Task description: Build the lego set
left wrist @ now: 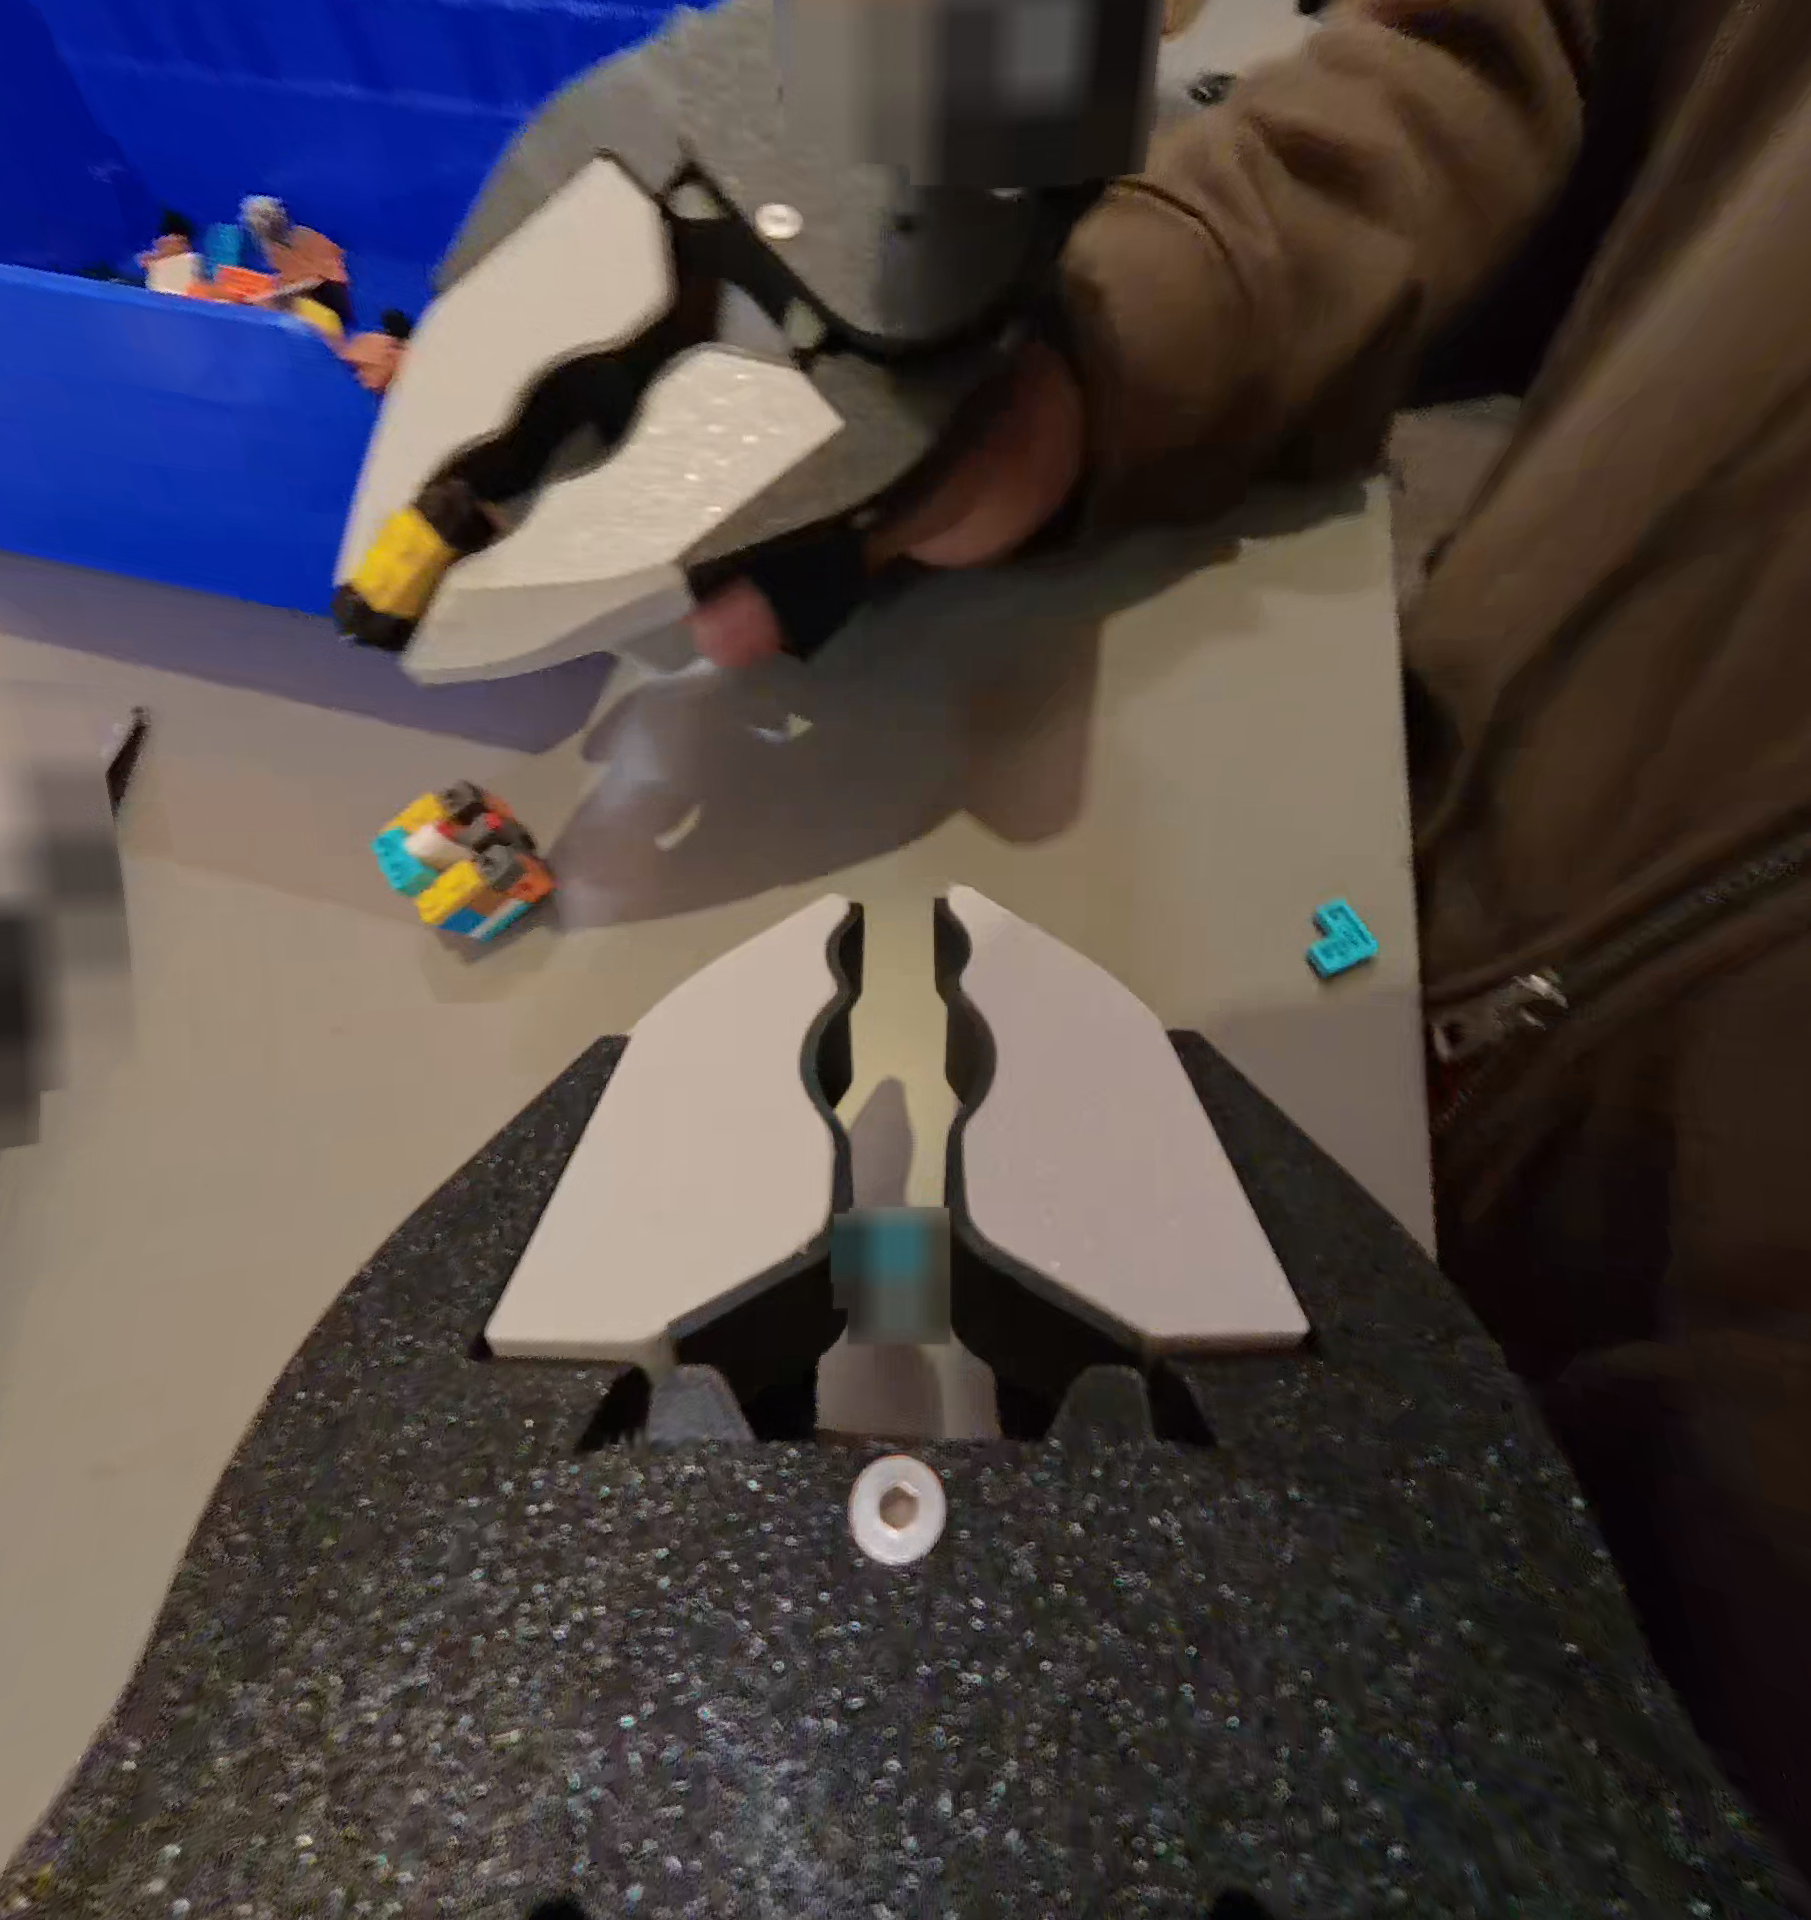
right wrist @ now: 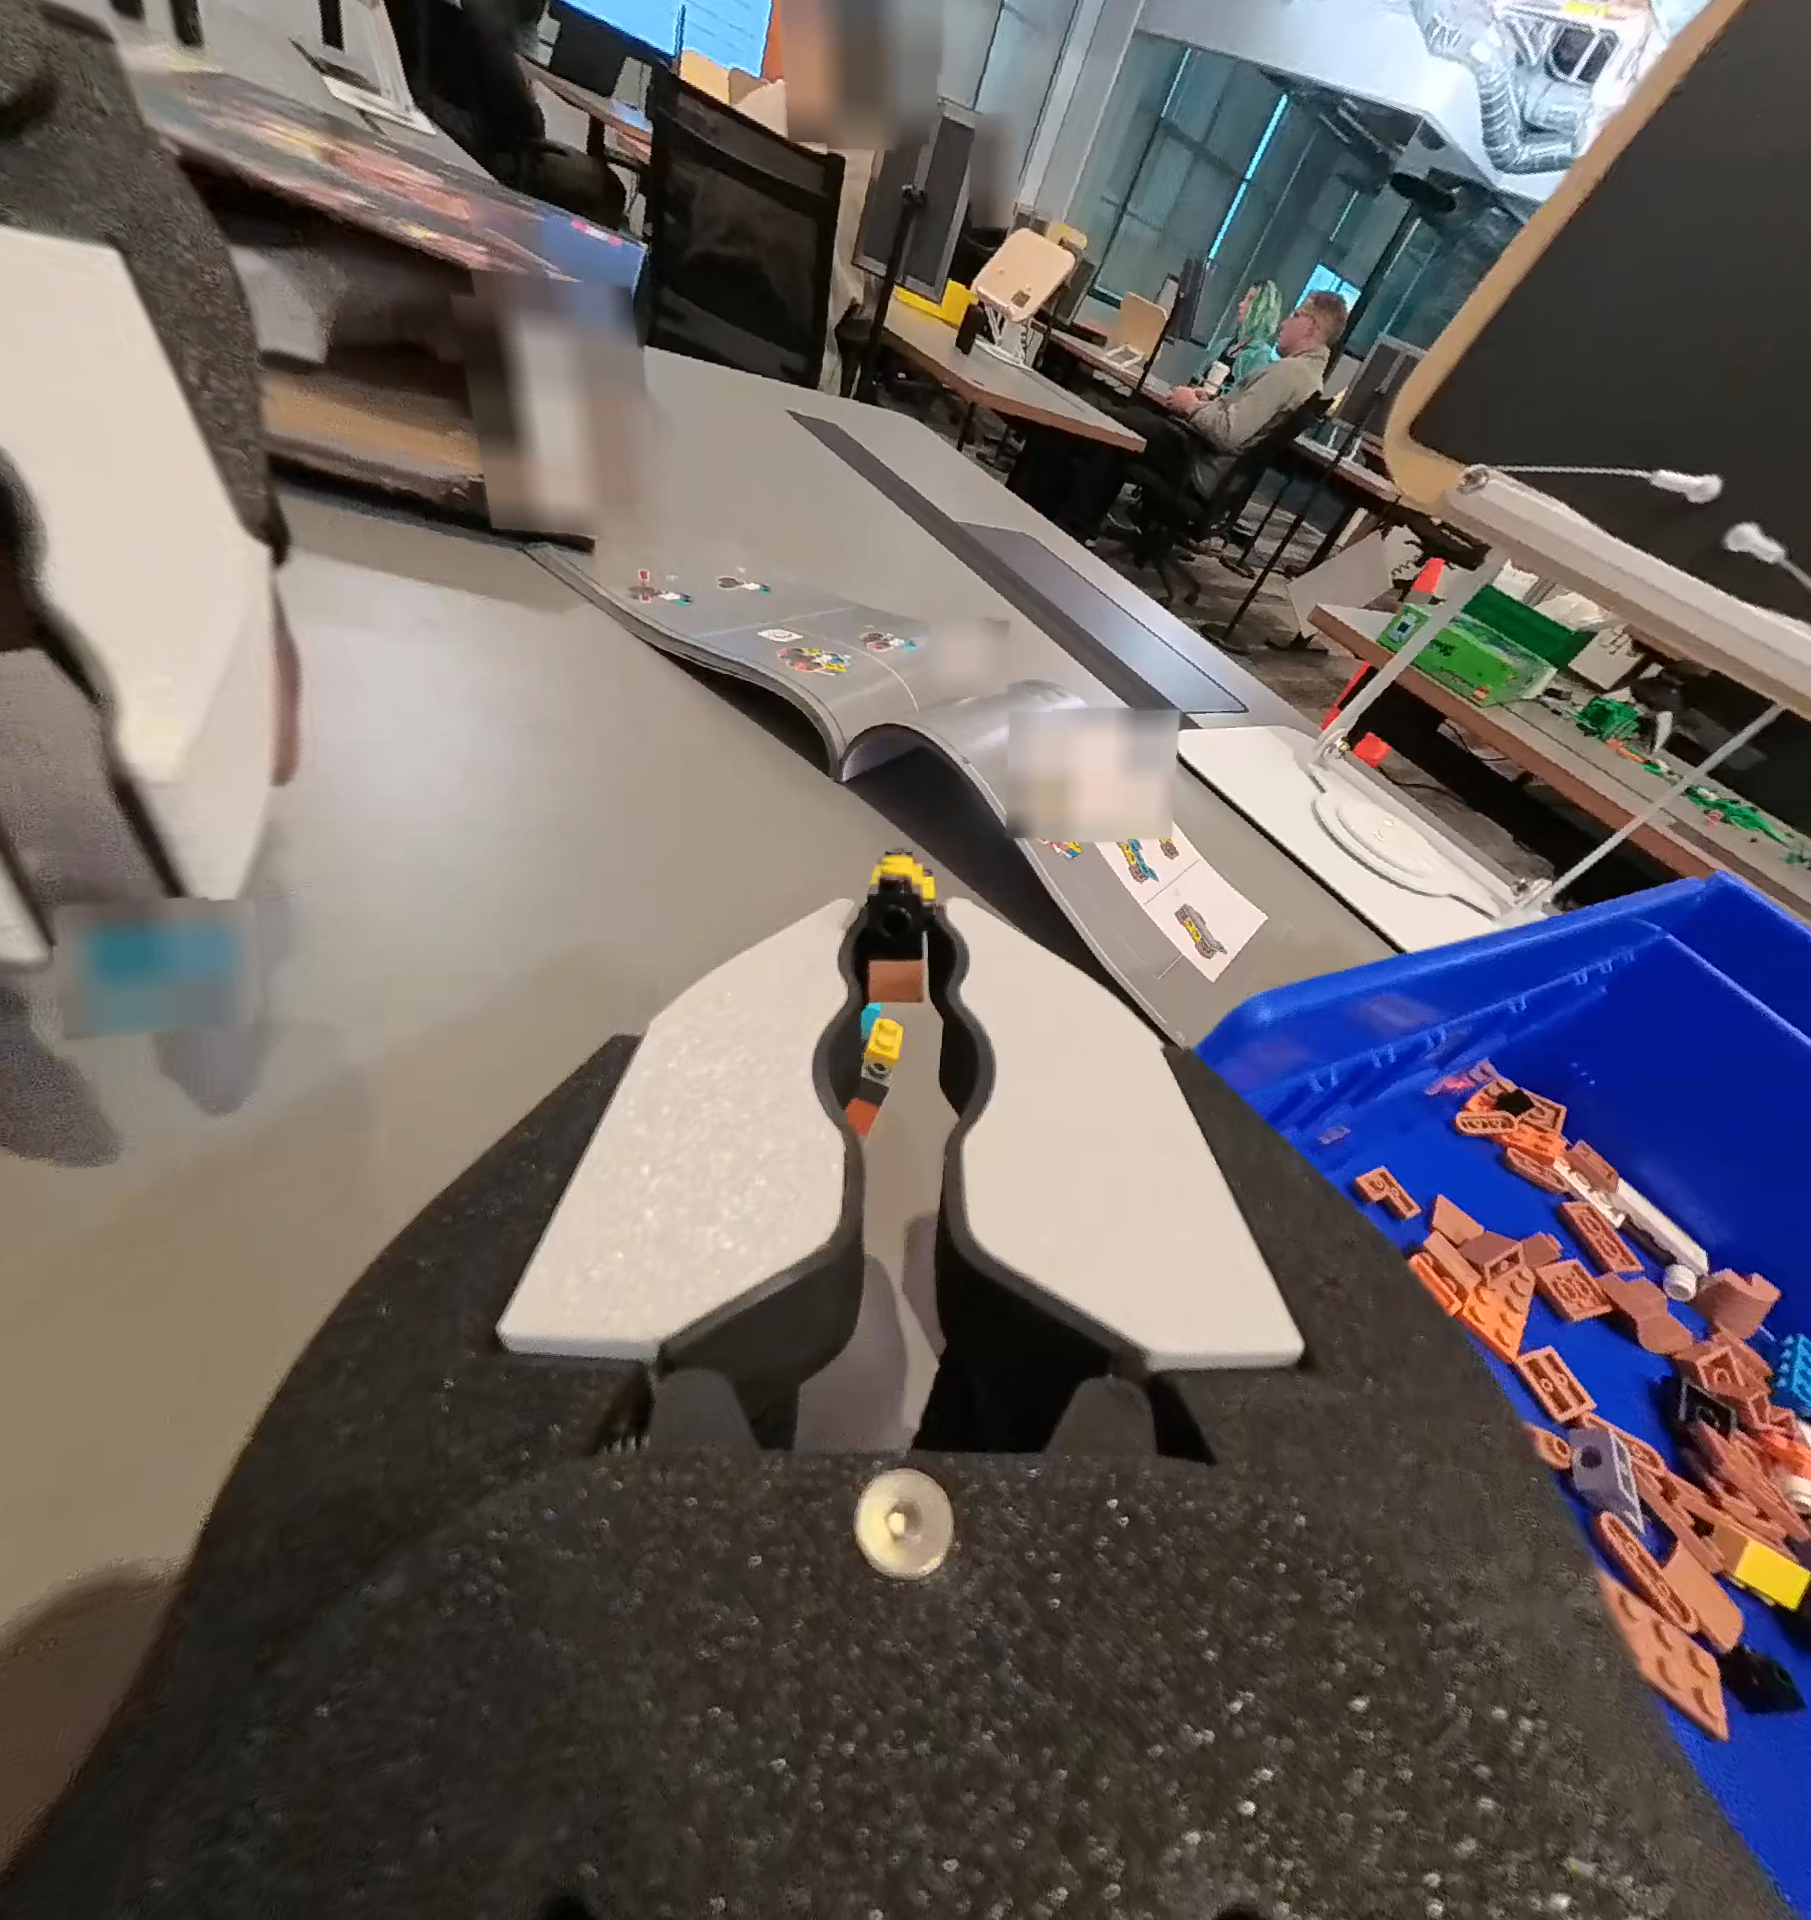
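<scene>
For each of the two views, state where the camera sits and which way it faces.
Left wrist view: sits on the left gripper, looking down onto the grey table; shows its empty, parted fingers, the person's brown sleeve and the right gripper.

Right wrist view: sits on the right gripper, facing across the table toward the open instruction booklet; shows its fingers clamping a small yellow-and-black lego piece.

Shared: the blue bin of bricks, the table, the held piece.

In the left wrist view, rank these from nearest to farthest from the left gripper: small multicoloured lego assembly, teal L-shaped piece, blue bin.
From the left gripper:
1. Small multicoloured lego assembly, on the table, left of the tips.
2. Teal L-shaped piece, right, by the table edge; close to call.
3. Blue bin, far left.
</scene>
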Demonstrator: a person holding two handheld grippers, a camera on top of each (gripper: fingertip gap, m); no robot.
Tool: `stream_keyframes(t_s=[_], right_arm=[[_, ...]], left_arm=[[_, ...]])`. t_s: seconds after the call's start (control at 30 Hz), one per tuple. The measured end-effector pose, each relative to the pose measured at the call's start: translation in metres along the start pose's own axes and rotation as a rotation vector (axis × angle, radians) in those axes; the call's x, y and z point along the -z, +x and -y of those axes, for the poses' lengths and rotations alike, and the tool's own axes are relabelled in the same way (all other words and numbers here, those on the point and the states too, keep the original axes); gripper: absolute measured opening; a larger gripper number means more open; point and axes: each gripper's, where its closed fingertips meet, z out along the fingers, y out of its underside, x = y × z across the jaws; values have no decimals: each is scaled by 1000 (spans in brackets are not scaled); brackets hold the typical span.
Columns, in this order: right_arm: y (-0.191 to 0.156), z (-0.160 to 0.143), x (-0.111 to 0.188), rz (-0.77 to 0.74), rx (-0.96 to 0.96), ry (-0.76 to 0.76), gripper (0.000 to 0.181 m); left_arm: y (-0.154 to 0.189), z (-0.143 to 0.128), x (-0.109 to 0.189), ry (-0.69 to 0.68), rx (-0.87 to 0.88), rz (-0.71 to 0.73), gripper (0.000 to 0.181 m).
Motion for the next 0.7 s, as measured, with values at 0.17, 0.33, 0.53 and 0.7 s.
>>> stream_keyframes(t_s=[0.17,0.33,0.53,0.7], right_arm=[[-6,0,-1,36,15,-2,10],[-3,0,-1,39,-3,3,10],[-5,-1,-2,50,4,-2,10],[-7,-1,-2,65,6,-7,10]], left_arm=[[42,-10,-8,-30,-153,-207,13],[84,-23,-19,-82,-353,-427,15],[102,-26,-29,-139,-509,-553,19],[108,-40,-42,-208,-537,-568,19]])
